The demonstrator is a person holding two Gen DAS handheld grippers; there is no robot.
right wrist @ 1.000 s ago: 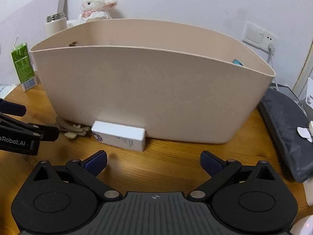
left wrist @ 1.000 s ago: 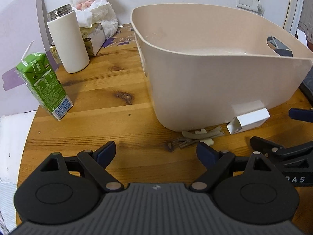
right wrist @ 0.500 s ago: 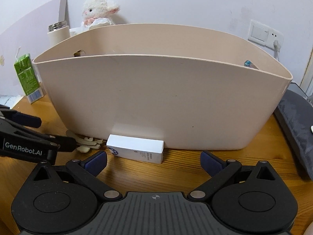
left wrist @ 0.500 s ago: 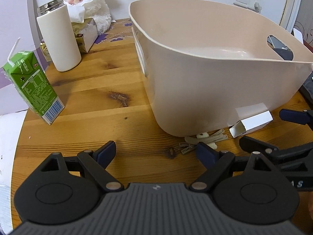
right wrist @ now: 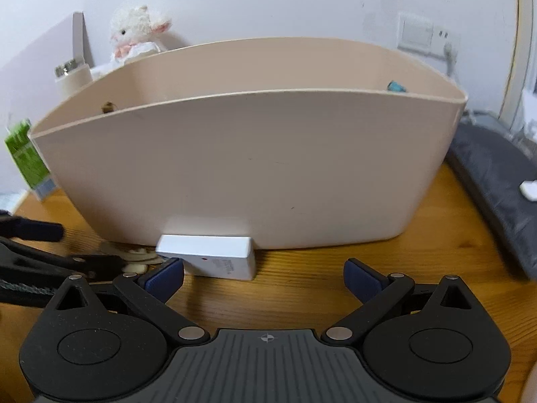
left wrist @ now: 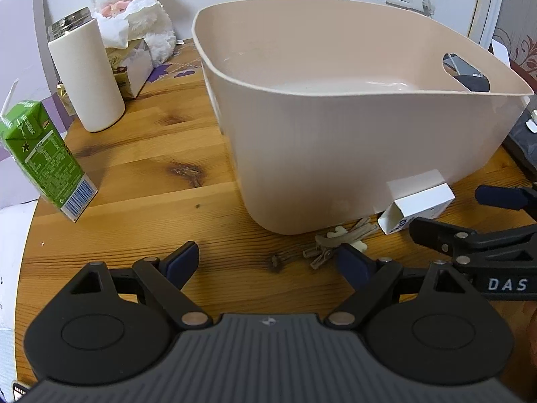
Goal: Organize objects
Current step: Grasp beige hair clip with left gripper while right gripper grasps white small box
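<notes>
White box point(right wrist: 204, 257) just ahead of right gripper point(right wrist: 263, 277), fingers point(right wrist: 164, 277) spread.

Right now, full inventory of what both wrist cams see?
Bin: 1, beige, mid-table.
Small box: 1, white, lying against the bin's near wall.
Clips: small pile, beige, left of the box.
Carton: 1, green, left edge.
Bottle: 1, cream, back left.
Tissue box: 1, pale, behind the bottle.
Plush lamb: 1, white, at the wall.
Dark bag: 1, right of the bin.
Table: 1, wooden.
Left gripper: open.
Right gripper: open.
</notes>
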